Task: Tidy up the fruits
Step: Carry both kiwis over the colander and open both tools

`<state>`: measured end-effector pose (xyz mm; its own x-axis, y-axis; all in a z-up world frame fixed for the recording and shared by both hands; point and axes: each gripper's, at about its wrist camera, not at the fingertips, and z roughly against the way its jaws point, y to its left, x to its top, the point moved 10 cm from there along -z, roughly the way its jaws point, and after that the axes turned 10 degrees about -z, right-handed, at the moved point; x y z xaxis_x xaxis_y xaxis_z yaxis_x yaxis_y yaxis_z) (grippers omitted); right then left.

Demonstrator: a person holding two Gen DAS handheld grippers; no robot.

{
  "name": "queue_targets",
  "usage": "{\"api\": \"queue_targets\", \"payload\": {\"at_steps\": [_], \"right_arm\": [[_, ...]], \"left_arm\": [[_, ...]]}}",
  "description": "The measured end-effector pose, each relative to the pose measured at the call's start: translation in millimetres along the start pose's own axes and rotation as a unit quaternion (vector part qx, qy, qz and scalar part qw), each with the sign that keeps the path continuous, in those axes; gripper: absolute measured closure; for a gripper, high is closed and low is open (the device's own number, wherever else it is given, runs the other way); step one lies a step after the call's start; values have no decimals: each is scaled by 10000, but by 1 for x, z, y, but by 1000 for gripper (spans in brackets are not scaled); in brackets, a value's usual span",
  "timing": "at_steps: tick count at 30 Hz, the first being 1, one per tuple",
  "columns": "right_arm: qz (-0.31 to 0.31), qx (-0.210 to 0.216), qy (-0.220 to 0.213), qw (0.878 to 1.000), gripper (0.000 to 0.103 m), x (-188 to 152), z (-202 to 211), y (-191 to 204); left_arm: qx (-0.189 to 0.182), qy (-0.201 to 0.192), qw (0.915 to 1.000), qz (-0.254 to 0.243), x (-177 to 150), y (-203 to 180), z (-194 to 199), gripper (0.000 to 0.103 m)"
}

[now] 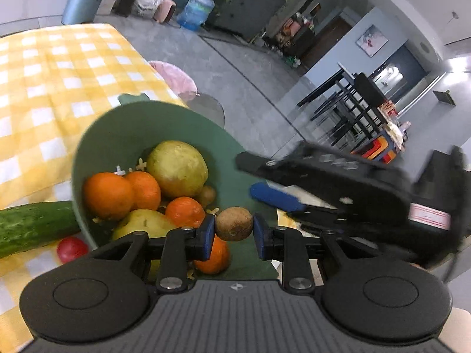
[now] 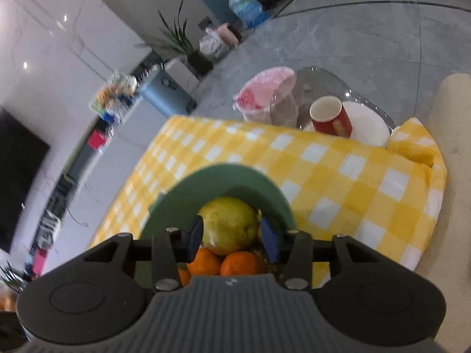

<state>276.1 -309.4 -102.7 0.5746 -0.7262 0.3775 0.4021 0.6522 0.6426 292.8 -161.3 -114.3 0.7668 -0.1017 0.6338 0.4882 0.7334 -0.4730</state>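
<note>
Fruit in hand: a small brown, rough-skinned round fruit (image 1: pixel 234 223), perhaps a kiwi, is pinched between the blue pads of the left tongs (image 1: pixel 233 229), which are clenched on it, above the near rim of the bowl.
Bowl: a sage-green plastic bowl (image 1: pixel 123 129) stands on the yellow-and-white checked table (image 1: pixel 53 82), near its far right edge beside the grey floor; it holds a large yellow-green pear (image 1: pixel 176 169), several orange mandarins (image 1: pixel 109 195) and another small brown fruit.
Step in hand: my reading is that the brown fruit is about to be dropped into the bowl.
How to do it well: carry it a little further over the pile, lower it into a gap between the mandarins, and only then let go, so it neither rolls out nor bruises the pear.
Right tongs: the right tongs (image 2: pixel 232 235) stand released, their pads either side of the pear without pressing on it.
Pose: both point steeply down into the bowl; the right comes in across the left view from the right.
Left outside: a dark green cucumber (image 1: pixel 32 226) and a small red tomato (image 1: pixel 72 248) lie on the table just beside the bowl.
</note>
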Motion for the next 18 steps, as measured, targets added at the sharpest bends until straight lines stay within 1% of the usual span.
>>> {"api": "queue_targets", "payload": {"at_steps": [3, 5, 8, 9, 10, 12, 13, 16, 18], "right_arm": [[-144, 93, -161, 9997, 61, 10, 11, -5], [-266, 193, -162, 9993, 61, 13, 14, -10], [-421, 343, -83, 9985, 62, 14, 13, -13], [-395, 346, -71, 9986, 62, 13, 13, -13], [-349, 327, -42, 9988, 62, 12, 13, -13], [-270, 271, 16, 9993, 62, 9, 10, -12], [-266, 261, 24, 9993, 62, 9, 9, -12], [-300, 268, 34, 9992, 62, 9, 9, -12], [-277, 262, 2, 9993, 62, 9, 11, -12]], "left_arm": [[-85, 114, 9999, -52, 2, -6, -10, 73], [-111, 162, 9998, -98, 3, -10, -16, 73], [60, 83, 9998, -176, 5, -11, -21, 72], [101, 18, 9998, -142, 4, -10, -20, 68], [113, -13, 9999, -80, 3, -10, -20, 60], [98, -30, 9999, 11, 1, -8, -16, 57], [115, -55, 9999, 47, 1, -5, -14, 54], [206, -215, 9994, 153, 5, 1, -3, 44], [265, -298, 9990, 177, 8, 3, 4, 41]]}}
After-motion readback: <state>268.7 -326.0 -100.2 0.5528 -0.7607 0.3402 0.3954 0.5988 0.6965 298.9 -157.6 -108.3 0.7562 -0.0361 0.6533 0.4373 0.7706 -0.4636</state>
